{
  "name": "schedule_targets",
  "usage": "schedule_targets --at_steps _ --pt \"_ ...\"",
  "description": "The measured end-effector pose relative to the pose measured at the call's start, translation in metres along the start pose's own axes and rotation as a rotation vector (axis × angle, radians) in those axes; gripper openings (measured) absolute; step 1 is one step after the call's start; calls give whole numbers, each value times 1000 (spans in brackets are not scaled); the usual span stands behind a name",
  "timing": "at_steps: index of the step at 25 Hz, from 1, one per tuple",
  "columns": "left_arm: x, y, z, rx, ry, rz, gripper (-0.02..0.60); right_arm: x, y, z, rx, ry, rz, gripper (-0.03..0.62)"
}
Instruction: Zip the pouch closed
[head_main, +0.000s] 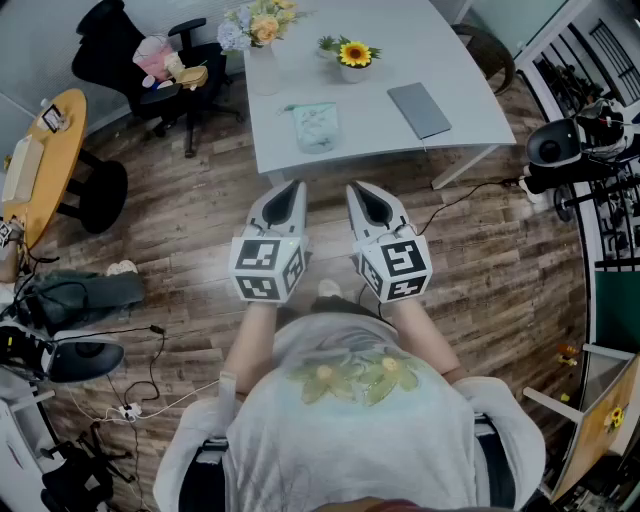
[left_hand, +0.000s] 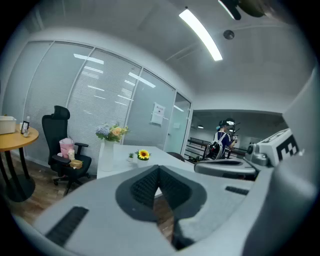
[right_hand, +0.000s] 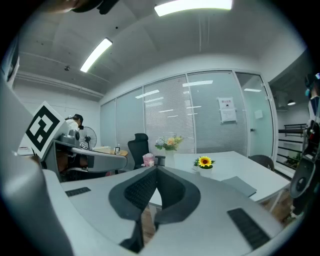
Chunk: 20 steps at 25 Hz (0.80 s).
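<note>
Pouch — pale, squarish, perhaps fabric — on table; left tool and right tool pressed together.

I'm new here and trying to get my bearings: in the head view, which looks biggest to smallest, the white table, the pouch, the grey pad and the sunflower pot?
1. White table
2. Pouch and grey pad: about alike, no ranking
3. Sunflower pot: smallest, though farther from the camera
</note>
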<state>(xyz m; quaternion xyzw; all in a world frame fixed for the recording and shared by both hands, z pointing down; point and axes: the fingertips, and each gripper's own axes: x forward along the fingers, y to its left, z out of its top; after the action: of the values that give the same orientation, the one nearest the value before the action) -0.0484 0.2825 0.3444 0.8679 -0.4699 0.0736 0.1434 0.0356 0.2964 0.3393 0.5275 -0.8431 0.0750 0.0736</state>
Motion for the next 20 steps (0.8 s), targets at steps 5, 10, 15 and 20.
schedule_targets --at_steps 5,10,15,20 --pt "16 -8 4 1 -8 31 5 1 -16 7 -5 -22 52 17" --pt "25 -9 0 -16 -3 40 5 8 -23 3 7 -40 105 18" --pt "32 2 2 -28 -7 49 5 21 -32 -2 -7 -15 108 18" --pt "43 6 10 15 -21 48 5 33 -45 -5 -41 16 100 18"
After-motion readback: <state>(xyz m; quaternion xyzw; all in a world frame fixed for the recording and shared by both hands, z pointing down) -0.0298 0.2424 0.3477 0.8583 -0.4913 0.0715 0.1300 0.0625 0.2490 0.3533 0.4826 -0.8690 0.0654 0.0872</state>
